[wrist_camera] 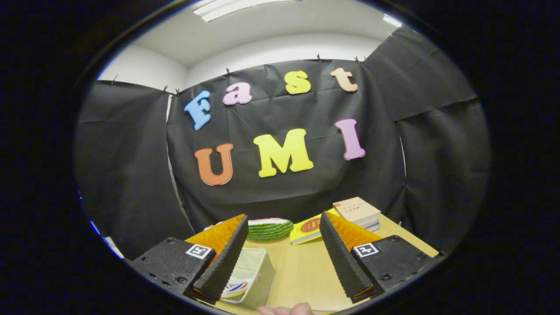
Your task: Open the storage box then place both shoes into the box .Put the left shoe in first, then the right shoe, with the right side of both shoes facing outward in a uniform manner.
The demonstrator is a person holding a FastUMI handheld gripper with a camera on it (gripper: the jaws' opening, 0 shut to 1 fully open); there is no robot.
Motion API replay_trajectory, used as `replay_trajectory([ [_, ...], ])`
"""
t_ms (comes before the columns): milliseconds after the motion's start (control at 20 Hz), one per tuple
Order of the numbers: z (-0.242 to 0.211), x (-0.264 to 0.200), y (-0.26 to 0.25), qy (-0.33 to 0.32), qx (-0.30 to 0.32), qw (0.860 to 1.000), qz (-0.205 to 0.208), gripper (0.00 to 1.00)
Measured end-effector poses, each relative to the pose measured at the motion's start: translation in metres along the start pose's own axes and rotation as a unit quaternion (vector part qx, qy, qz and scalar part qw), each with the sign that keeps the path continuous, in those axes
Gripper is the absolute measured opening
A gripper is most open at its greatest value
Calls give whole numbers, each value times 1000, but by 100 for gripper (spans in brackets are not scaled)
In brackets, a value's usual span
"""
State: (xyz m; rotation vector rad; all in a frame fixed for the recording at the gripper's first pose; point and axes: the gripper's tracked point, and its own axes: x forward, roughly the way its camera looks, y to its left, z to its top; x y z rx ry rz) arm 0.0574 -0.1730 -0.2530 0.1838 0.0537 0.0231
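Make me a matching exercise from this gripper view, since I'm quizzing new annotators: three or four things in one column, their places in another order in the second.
Things:
1. storage box
2. watermelon slice
3. books
4. gripper

Places:
A. beyond the fingers, far side of the table
B. close by the left finger, partly behind it
C. fingers apart, nothing between them
D. stacked beyond the right finger

Pairs: 1-B, 2-A, 3-D, 4-C

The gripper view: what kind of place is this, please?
Probably an indoor recording booth, not a home. Black cloth hangs as walls around a wooden table bearing a storage box and books; the open gripper holds nothing.
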Motion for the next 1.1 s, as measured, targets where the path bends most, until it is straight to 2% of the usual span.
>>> replay_trajectory([
  [250,-25,-13,-4,-11,-11,1000,9,100],
  [400,-37,-26,-7,-17,-40,999,8,100],
  [750,-37,-34,-2,-45,-54,997,14,100],
  [1100,-42,-27,3,-43,-54,997,18,100],
])
